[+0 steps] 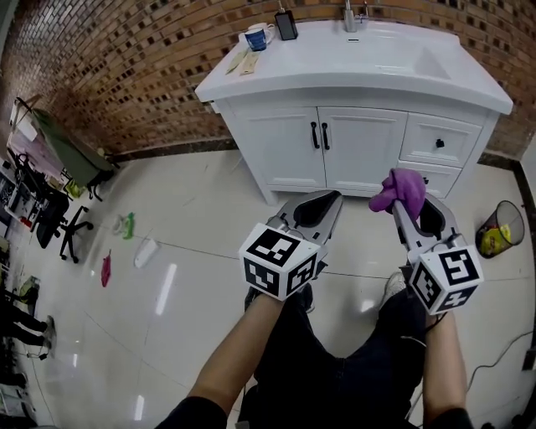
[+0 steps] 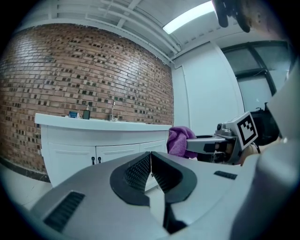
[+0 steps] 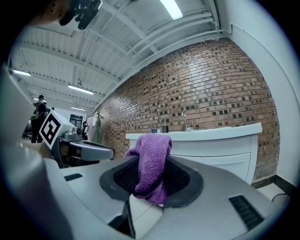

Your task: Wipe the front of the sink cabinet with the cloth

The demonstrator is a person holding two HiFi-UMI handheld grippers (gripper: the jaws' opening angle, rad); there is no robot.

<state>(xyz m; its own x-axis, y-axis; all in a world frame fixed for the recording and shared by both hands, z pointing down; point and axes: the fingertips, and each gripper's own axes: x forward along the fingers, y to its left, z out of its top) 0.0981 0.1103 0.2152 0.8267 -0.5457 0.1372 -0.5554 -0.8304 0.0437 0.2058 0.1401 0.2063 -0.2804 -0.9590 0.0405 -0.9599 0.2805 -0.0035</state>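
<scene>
The white sink cabinet stands against the brick wall, its double doors and drawers facing me; it also shows in the left gripper view and the right gripper view. A purple cloth is clamped in my right gripper, bunched up above the jaws. That gripper is held short of the cabinet's right drawers, with floor between. My left gripper is shut with nothing in it, level with the right one, in front of the doors.
On the countertop stand a blue mug, a dark phone-like object and a faucet. A wire waste bin sits on the floor at the right. Office chairs and small items lie on the tiles at the left.
</scene>
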